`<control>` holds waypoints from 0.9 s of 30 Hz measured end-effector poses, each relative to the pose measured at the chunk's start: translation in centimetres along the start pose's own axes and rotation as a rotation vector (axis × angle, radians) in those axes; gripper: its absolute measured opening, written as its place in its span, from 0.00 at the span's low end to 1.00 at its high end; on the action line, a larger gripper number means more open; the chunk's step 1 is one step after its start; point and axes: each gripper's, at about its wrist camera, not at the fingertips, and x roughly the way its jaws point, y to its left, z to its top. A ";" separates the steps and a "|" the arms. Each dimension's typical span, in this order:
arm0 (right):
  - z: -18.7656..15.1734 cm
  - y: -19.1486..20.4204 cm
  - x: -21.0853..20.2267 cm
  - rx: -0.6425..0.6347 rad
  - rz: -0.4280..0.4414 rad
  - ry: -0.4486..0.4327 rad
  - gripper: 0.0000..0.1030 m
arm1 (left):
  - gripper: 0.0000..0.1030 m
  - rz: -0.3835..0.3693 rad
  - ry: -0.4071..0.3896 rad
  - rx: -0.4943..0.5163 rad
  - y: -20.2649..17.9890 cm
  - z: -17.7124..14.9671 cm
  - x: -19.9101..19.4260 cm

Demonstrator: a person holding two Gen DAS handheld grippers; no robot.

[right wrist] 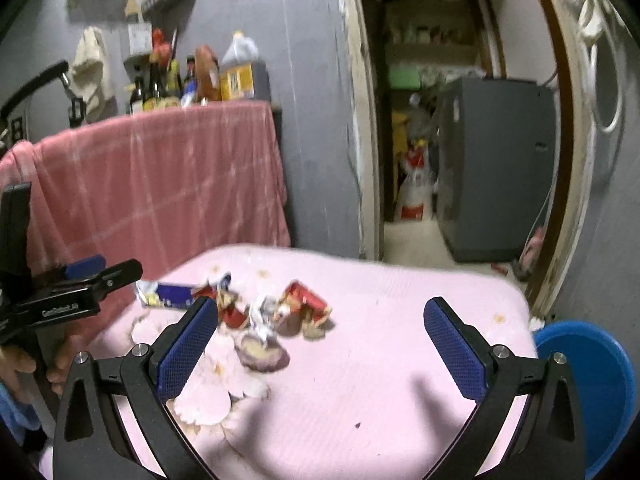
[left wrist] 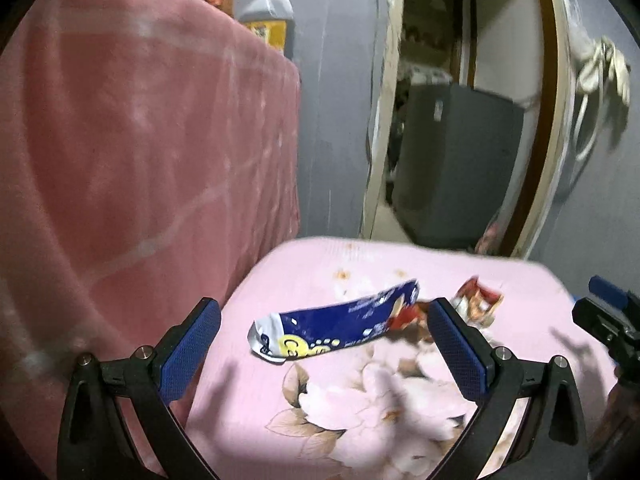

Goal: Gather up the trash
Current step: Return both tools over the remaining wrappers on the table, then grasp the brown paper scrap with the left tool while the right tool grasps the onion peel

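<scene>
A crumpled blue snack wrapper (left wrist: 336,326) lies on the pink flowered cloth (left wrist: 520,300) of a table, and red-and-white wrapper scraps (left wrist: 478,300) lie just right of it. My left gripper (left wrist: 326,338) is open, hovering with the blue wrapper between its fingers, not touching it. In the right wrist view the blue wrapper (right wrist: 176,294) sits far left, with red wrappers (right wrist: 304,306) and crumpled scraps (right wrist: 260,332) beside it. My right gripper (right wrist: 320,336) is open above the cloth, its left finger near the scraps. The left gripper's body (right wrist: 72,292) shows at the left edge.
A pink blanket (left wrist: 140,140) hangs left of the table over a counter with bottles (right wrist: 192,76) on top. A blue round stool (right wrist: 588,392) stands at the table's right corner. Beyond it, a doorway shows a grey cabinet (right wrist: 496,168).
</scene>
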 end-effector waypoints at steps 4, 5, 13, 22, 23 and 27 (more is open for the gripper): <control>-0.8 0.0 1.7 -0.001 0.050 0.096 1.00 | 0.98 -0.006 0.072 0.024 0.0 -0.2 1.6; -1.0 0.1 2.2 -0.003 0.065 0.124 0.98 | 0.98 -0.010 0.088 0.022 0.0 -0.3 2.0; -1.7 1.4 5.2 -0.053 0.134 0.276 0.74 | 0.97 -0.083 0.122 0.039 0.1 0.2 3.2; -1.7 2.5 7.8 -0.080 0.206 0.393 0.57 | 0.71 -0.185 0.162 0.057 -0.7 1.5 5.2; -1.8 2.6 8.0 -0.085 0.212 0.407 0.54 | 0.65 -0.195 0.170 0.059 -0.9 1.5 5.3; -2.1 2.8 8.3 -0.094 0.215 0.431 0.44 | 0.51 -0.243 0.206 0.055 -1.5 1.6 5.9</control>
